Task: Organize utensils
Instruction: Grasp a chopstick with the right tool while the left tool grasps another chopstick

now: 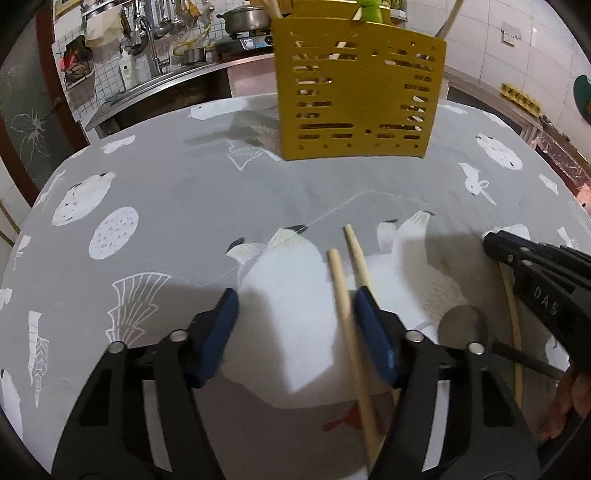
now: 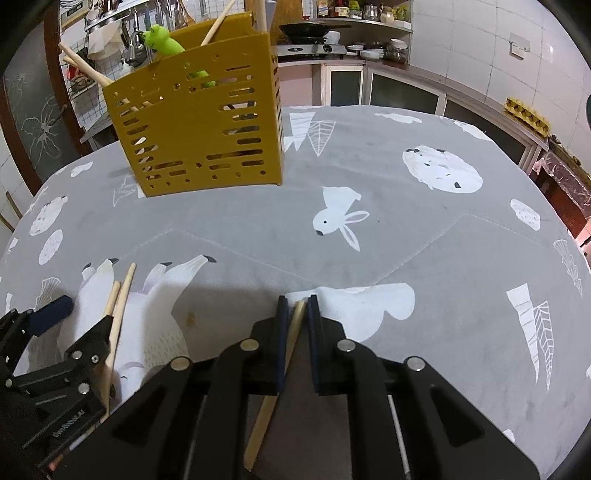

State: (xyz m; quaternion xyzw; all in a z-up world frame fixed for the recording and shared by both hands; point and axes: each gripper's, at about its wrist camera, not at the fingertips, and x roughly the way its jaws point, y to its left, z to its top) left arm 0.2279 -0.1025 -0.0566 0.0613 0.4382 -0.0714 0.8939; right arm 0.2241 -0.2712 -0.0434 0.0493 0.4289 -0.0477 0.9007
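Two pale wooden chopsticks (image 1: 341, 291) lie side by side on the grey printed tablecloth (image 1: 184, 206). My left gripper (image 1: 295, 306) stands open around them: one stick lies between the blue pads, the other runs along the right pad (image 1: 369, 325). The right wrist view shows this gripper (image 2: 79, 315) at lower left, over the same chopsticks (image 2: 123, 291). My right gripper (image 2: 297, 302) is shut on another chopstick (image 2: 295, 325), low over the cloth. A yellow slotted utensil holder (image 1: 358, 99) (image 2: 195, 125) stands at the far side with chopsticks and a green frog-topped utensil (image 2: 162, 40) in it.
A metal spoon (image 1: 463, 325) lies on the cloth beside the right gripper (image 1: 498, 247). The round table's edge curves close on both sides. Behind stand a sink counter (image 1: 155, 85), a stove with a pot (image 1: 247, 20) and cabinets (image 2: 406, 96). A hand shows at the lower right.
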